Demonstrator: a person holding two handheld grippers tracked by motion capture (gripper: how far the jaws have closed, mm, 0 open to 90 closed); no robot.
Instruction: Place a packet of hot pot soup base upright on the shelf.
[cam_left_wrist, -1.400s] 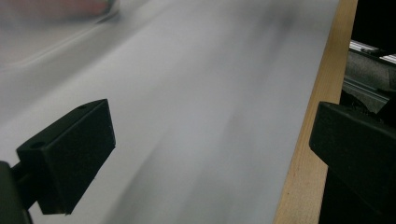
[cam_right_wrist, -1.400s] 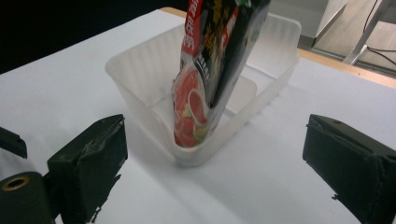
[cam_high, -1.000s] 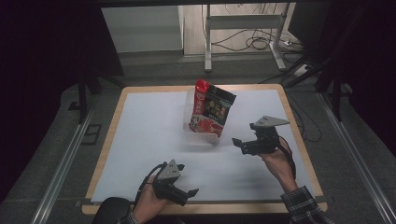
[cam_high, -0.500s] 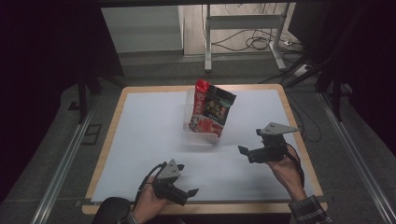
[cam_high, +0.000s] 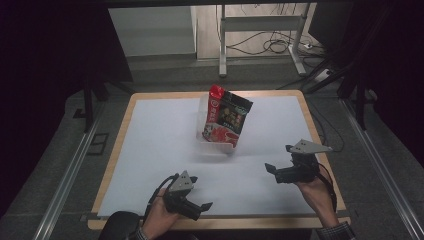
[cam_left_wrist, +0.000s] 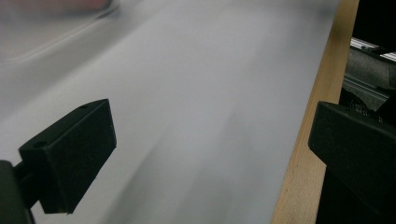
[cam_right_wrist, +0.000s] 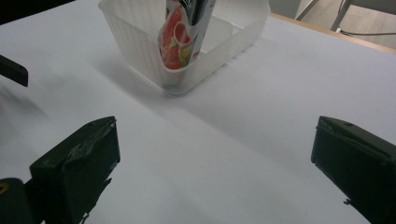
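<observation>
- Snack pouch (cam_high: 226, 121) stands tilted inside the clear plastic bin (cam_high: 216, 144) mid-counter, leaning on the bin's wall; top sticks well above the rim. In the right gripper view the pouch (cam_right_wrist: 180, 39) sits in the near corner of the bin (cam_right_wrist: 140, 46).
- Step in hand, my read: packing is done and I'm backing off. To do it well I keep the retreat level and low, clear of the bin so the tilted pouch isn't knocked.
- Right gripper (cam_high: 280, 172): released, jaws spread wide, have just been opening, nothing between them. It's well apart from the bin, near the counter's right side, jaws aimed left and slightly toward the bin, grey plate on top, hand under it.
- Left gripper (cam_high: 197, 206): also released, jaws apart, empty. Parked low at the counter's near edge (cam_high: 215, 222), pointing right along the white sheet (cam_left_wrist: 196, 93); forearm comes in from the bottom.
- Risk: trailing cable snagging the counter edge.
</observation>
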